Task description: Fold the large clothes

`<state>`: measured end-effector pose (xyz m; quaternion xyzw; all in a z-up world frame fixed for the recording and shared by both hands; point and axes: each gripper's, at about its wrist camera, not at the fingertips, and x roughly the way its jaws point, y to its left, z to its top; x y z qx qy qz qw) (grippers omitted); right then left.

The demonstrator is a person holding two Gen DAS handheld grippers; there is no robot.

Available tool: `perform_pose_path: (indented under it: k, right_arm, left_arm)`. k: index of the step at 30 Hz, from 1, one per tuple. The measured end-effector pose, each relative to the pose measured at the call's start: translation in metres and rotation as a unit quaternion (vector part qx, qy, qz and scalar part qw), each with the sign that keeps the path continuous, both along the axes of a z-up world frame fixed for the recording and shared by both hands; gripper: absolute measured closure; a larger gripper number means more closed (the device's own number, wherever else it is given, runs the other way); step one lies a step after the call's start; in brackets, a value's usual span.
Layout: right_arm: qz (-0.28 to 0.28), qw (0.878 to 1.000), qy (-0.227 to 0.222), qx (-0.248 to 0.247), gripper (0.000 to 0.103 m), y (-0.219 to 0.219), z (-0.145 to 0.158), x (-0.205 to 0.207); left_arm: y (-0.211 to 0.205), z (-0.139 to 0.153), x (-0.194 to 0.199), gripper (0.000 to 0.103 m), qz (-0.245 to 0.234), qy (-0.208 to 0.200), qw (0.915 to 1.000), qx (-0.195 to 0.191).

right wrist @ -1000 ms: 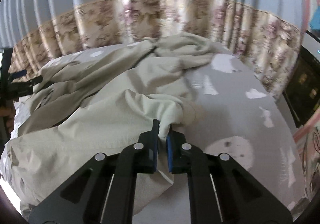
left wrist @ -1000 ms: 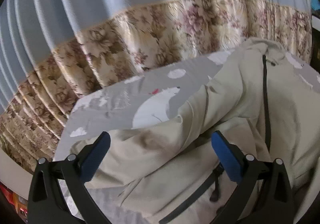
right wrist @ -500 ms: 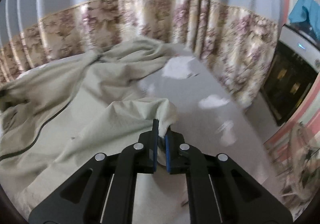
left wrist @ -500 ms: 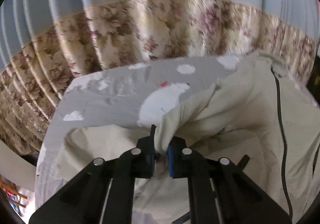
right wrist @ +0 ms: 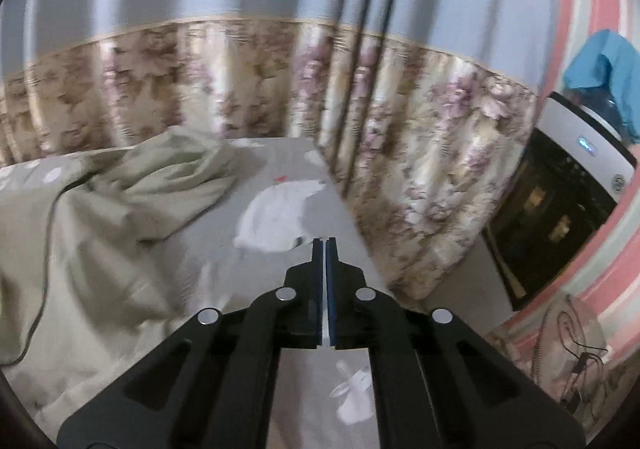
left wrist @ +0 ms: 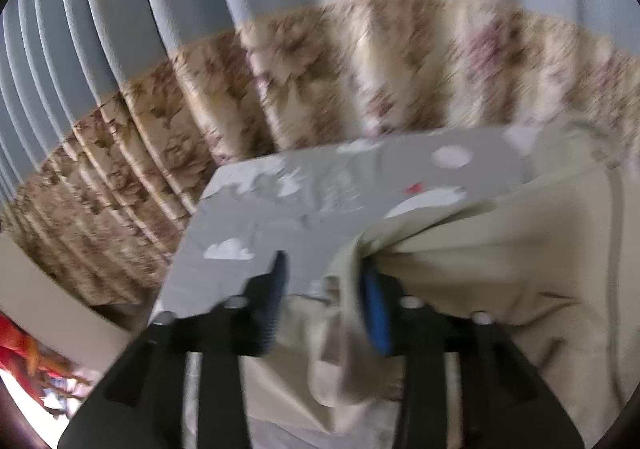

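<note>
A large beige jacket [left wrist: 500,261] with a dark zipper lies crumpled on a grey bed sheet [left wrist: 280,209] printed with white bears and clouds. My left gripper [left wrist: 324,281] is partly open; a fold of the jacket hangs between its blue pads, resting against the right one. In the right wrist view the jacket [right wrist: 100,233] lies to the left, apart from my right gripper [right wrist: 325,245]. The right gripper is shut with nothing between its pads, above the sheet [right wrist: 224,281] near the bed's right edge.
Blue curtains with a floral band [left wrist: 340,81] hang behind the bed and also show in the right wrist view [right wrist: 420,153]. A white and black appliance [right wrist: 560,209] stands at the right by a pink striped wall. Cables [right wrist: 580,353] lie on the floor there.
My left gripper has opened partway from its closed hold on the jacket fold. My right gripper has lost the jacket cloth, stays shut, and has swung right toward the bed's edge.
</note>
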<state>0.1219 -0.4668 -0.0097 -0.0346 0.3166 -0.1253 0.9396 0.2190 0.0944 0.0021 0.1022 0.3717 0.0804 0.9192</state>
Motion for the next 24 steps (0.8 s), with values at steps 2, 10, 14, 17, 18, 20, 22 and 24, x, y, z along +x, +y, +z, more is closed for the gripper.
perform_pose_path:
  k: [2,10,14,17,18,20,22,24]
  right_arm:
    - [0.029,0.999,-0.008,0.021,0.041,0.015,-0.001,-0.029]
    - [0.097,0.988,0.009,0.123,0.021,0.089,-0.038,-0.146]
    - [0.11,0.982,0.038,0.152,0.021,0.13,-0.064,-0.199]
    - [0.112,0.978,0.066,0.16,0.021,0.154,-0.082,-0.222]
    - [0.115,0.978,0.075,0.158,0.021,0.16,-0.087,-0.226]
    - [0.119,0.977,0.094,0.152,0.021,0.17,-0.096,-0.229]
    - [0.109,0.975,0.109,0.158,0.025,0.174,-0.104,-0.226]
    - [0.109,0.971,0.125,0.171,0.039,0.176,-0.112,-0.222]
  left_arm:
    - [0.001,-0.002,0.002,0.03,0.005,-0.015,0.9995,0.029]
    - [-0.009,0.01,-0.085,0.01,-0.054,-0.044,0.9975,0.014]
    - [-0.02,-0.009,-0.149,0.01,-0.087,-0.034,0.9957,-0.005]
    - [-0.026,-0.033,-0.184,0.01,-0.097,-0.01,0.9944,-0.039]
    - [-0.028,-0.039,-0.188,0.01,-0.097,-0.007,0.9944,-0.042]
    - [-0.031,-0.047,-0.195,0.01,-0.093,-0.008,0.9945,-0.047]
    - [-0.031,-0.055,-0.194,0.01,-0.086,0.001,0.9942,-0.064]
    - [-0.031,-0.057,-0.195,0.01,-0.08,0.001,0.9935,-0.08]
